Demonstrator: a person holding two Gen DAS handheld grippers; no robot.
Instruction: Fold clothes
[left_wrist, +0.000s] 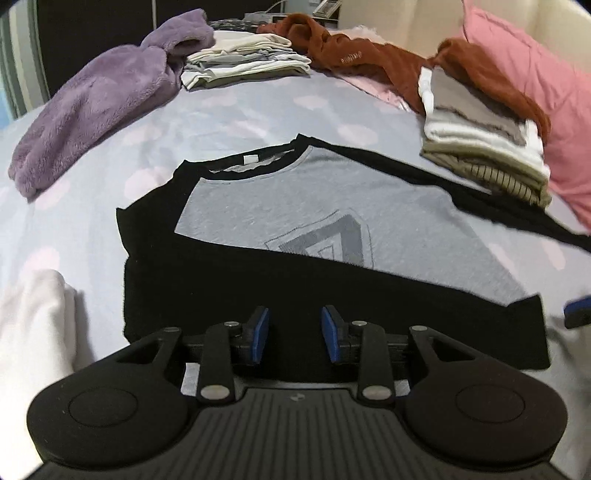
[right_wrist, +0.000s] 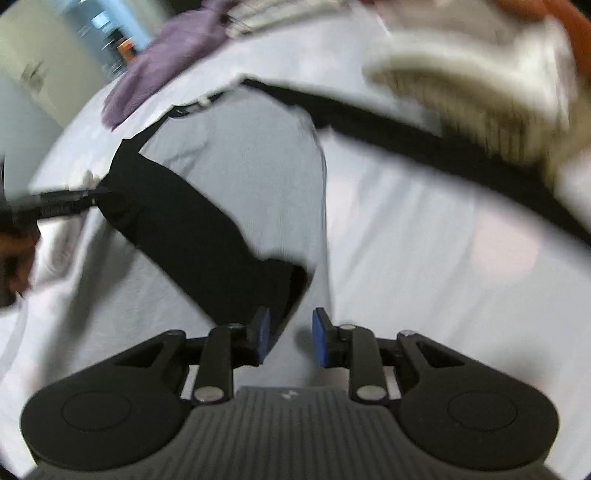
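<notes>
Grey-and-black raglan shirt (left_wrist: 325, 221) lies flat on the dotted bedsheet (left_wrist: 92, 236), straight ahead of the left gripper (left_wrist: 294, 338), whose jaws are apart, empty, over its folded black sleeve. Right gripper (right_wrist: 288, 339) also apart, nothing clamped, shirt hem just ahead; folded stacks (left_wrist: 480, 147) beyond.

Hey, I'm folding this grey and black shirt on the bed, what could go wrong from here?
1. The shirt's other black sleeve runs right up to the folded stack; pulling it over may well topple that stack.
2. The folded sleeve lies slanted across the chest, so the next fold might come out crooked.
3. Both the left gripper and right gripper stand open with nothing pinched, so the loose sleeve may slip back.
</notes>
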